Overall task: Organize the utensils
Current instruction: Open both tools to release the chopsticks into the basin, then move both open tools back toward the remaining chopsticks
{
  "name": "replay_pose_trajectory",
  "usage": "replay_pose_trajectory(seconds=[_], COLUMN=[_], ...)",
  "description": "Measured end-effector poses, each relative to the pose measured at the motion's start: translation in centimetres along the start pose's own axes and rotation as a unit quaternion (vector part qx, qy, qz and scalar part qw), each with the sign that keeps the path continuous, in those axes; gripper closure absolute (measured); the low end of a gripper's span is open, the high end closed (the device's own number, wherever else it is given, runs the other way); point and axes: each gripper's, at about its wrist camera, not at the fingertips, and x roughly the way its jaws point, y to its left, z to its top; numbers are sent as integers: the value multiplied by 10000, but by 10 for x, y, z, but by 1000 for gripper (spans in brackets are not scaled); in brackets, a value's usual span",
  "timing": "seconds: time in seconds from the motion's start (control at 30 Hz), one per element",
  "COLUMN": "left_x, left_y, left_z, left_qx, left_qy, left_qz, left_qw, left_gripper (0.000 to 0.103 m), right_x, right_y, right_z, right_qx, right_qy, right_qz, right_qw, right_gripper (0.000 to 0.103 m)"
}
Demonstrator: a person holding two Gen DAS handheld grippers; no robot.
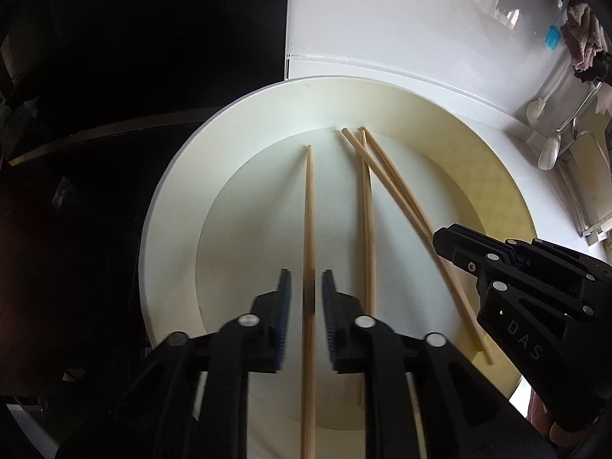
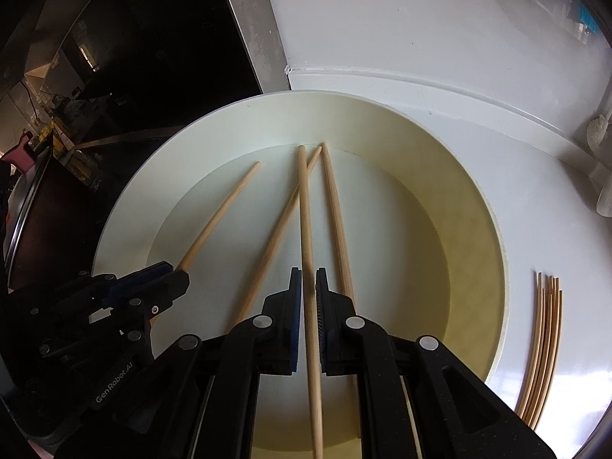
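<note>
Your left gripper (image 1: pixel 306 290) is sitting low over the cream plate (image 1: pixel 168 206), its jaws narrowed around one chopstick (image 1: pixel 309 206) that is running straight ahead between the pads; a thin gap is showing on each side, so whether the pads are actually pinching it cannot be told from this view. Just to the right of that gripper, three more chopsticks (image 1: pixel 368 206) are lying on the plate, their far tips bunched together. Your right gripper (image 2: pixel 309 287) is clamping a chopstick (image 2: pixel 306 210) tightly, the stick projecting forward between the blue pads (image 2: pixel 294 306).

The right wrist view is giving you what the left one is not: a bundle of thin sticks (image 2: pixel 543 344) lying on the white counter (image 2: pixel 420 38), off to the right of the plate. The left wrist view alone is showing white spoons (image 1: pixel 550 149) and a crumpled cloth (image 1: pixel 585 34) far ahead to the right.
</note>
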Motion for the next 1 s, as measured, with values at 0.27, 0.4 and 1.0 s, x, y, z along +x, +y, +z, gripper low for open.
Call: replay_pose_trajectory(seconds=[0.27,0.4,1.0], left_x=[-32,-46,-100], left_y=[5,6,-38], left_z=[-3,-9,-55], left_qx=[-145,-302,-346], left_qy=[-418,-534,-738], left_qz=[244,299,433], left_qw=[9987,9977,9957], left_gripper=[22,16,11], right_x=[-23,-38,-107], right_y=[-5,-7,-44], right_z=[-5,-16,-71], right_qx=[62,49,101], right_qy=[-240,-304,-548], right_qz=[-9,17,113], right_qw=[9997,9995,9984], right_gripper=[74,66,55])
